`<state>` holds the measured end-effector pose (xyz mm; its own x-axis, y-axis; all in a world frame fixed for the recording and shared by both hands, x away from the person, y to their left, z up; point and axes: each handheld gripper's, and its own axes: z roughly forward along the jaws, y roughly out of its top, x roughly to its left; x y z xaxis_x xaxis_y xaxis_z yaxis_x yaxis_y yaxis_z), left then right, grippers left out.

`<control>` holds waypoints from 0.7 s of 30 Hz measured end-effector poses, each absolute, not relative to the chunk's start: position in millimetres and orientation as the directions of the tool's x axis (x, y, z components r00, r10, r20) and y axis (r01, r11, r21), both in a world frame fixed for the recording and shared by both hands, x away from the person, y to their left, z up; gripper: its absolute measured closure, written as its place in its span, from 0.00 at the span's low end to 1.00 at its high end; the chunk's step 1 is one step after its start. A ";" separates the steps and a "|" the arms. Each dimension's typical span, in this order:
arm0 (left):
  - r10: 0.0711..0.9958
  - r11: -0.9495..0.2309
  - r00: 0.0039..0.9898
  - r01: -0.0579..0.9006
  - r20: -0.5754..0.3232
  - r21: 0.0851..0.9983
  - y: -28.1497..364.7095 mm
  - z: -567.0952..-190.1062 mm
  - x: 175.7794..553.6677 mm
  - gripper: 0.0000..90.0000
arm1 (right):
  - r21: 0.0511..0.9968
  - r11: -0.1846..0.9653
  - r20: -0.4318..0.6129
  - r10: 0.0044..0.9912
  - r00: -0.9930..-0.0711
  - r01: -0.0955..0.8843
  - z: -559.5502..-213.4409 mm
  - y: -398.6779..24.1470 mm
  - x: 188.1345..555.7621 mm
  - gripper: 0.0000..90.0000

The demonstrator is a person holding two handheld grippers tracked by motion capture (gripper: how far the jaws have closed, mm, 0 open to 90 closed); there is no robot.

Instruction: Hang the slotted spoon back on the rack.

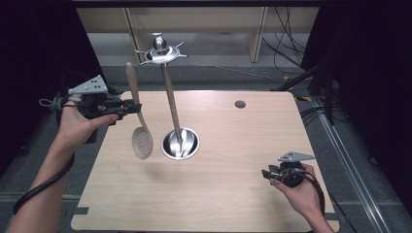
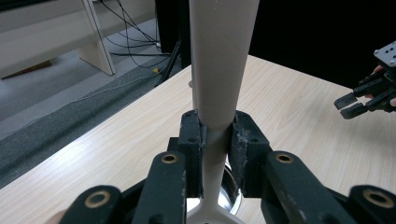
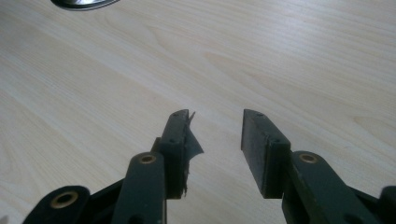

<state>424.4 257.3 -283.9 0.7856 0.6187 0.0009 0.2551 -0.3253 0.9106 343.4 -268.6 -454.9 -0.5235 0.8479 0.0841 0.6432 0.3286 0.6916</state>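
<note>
Left gripper [image 1: 127, 108] clenches a beige slotted plastic spoon [image 1: 140, 127] mid-handle, apparently bound for the steel hook stand [image 1: 171, 104] (mid-table); right gripper [image 1: 270, 173] released.

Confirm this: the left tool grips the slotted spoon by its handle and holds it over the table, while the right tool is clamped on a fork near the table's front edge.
One thing is wrong: the right tool holds no fork. The right gripper view shows its jaws open with only bare table between them. The rest stands: the left tool grips the slotted spoon by its handle, over the table.
</note>
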 end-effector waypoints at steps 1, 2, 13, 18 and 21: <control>0.617 -0.328 0.787 0.254 0.002 0.910 256.9 -283.8 424.9 0.83 | 0.693 0.330 0.082 0.847 -0.526 0.640 -455.0 -268.8 343.6 0.70; 0.617 -0.327 0.787 0.255 0.002 0.910 256.6 -283.7 425.3 0.83 | 0.693 0.330 0.083 0.847 -0.525 0.641 -455.0 -268.8 343.5 0.70; 0.617 -0.330 0.787 0.259 -0.001 0.908 254.4 -281.9 427.4 0.83 | 0.686 0.317 0.099 0.852 -0.515 0.655 -454.1 -267.5 342.8 0.70; 0.614 -0.331 0.789 0.259 -0.002 0.907 253.7 -282.2 429.4 0.83 | 0.688 0.322 0.093 0.850 -0.518 0.651 -454.5 -267.8 343.3 0.70; 0.612 -0.332 0.791 0.262 -0.004 0.906 252.9 -282.2 430.1 0.83 | 0.687 0.317 0.097 0.851 -0.516 0.654 -454.3 -267.7 343.0 0.70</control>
<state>430.1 252.9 -282.2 0.7912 0.6116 -0.0045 0.2618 -0.3321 0.9062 343.0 -267.7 -454.3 -0.5156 0.8513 0.0972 0.6537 0.3175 0.6870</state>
